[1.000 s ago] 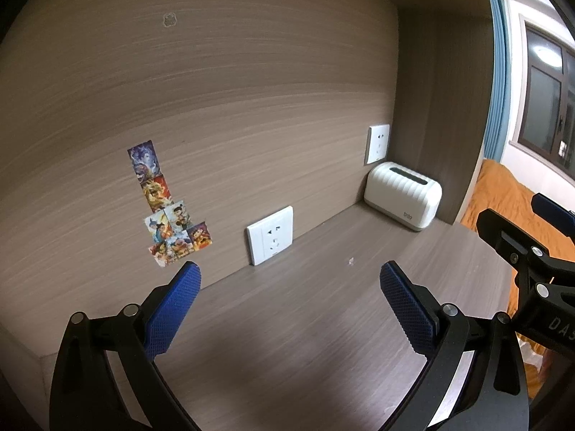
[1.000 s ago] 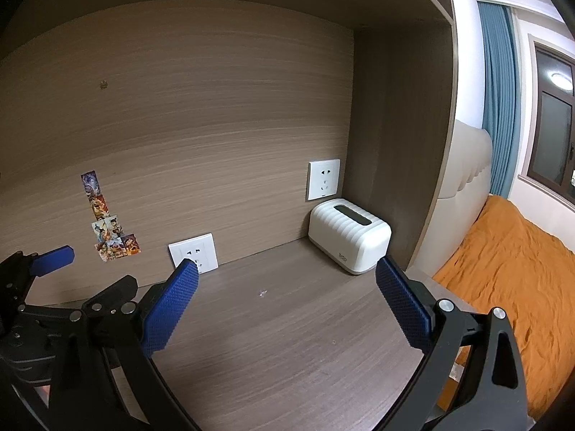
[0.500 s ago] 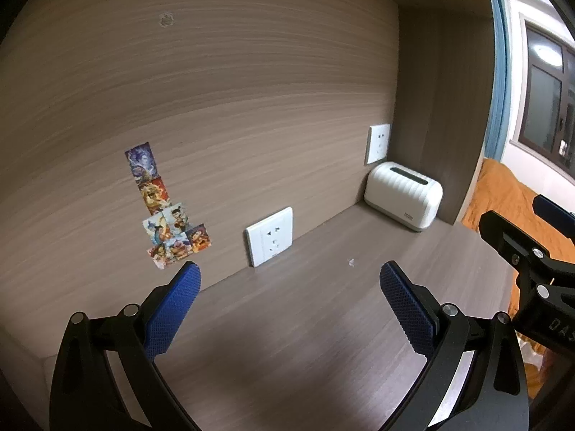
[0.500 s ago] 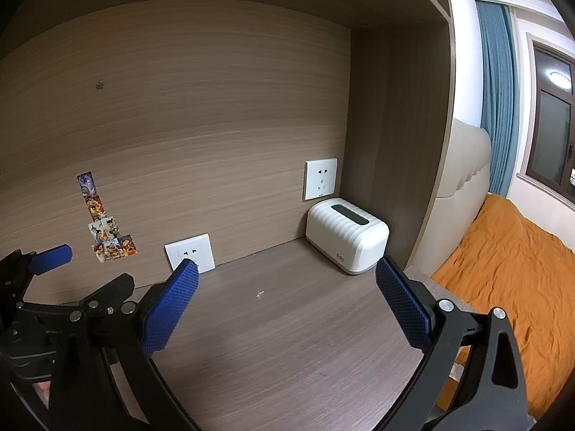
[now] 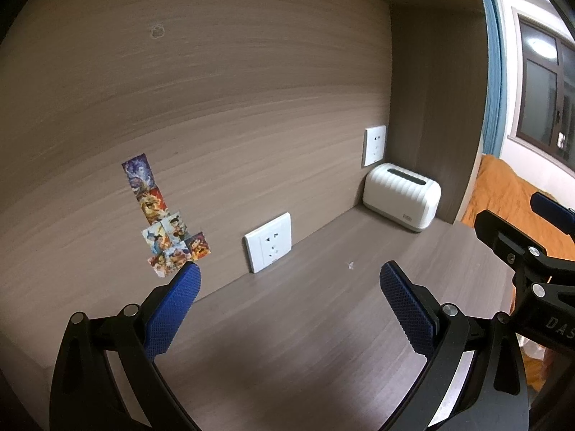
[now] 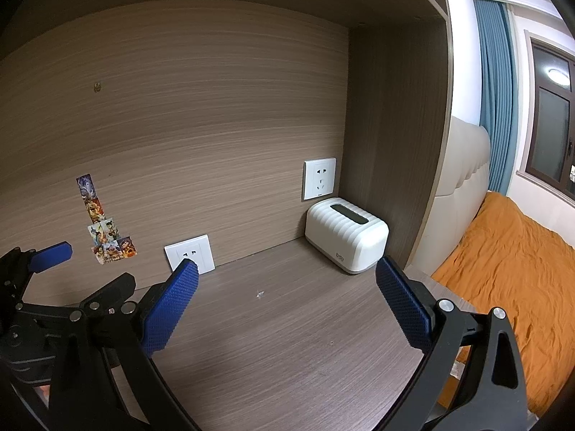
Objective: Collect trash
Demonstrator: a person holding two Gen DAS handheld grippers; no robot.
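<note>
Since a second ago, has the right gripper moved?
Yes. In the right wrist view the white ribbed box and upper wall socket have slid slightly left, so the right gripper has swung a little rightward; jaws wide open.

Dim warm indoor light, soft shadows on the desk [image 5: 287, 323], heavy fisheye bending, dark vignetted corners

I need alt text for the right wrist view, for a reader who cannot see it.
An open right hand-held gripper with blue pads hovers over a brown wooden desk where one tiny white scrap lies. A white ribbed tissue box stands in the back corner near two wall sockets; the left hand-held gripper shows at the left edge.
</note>
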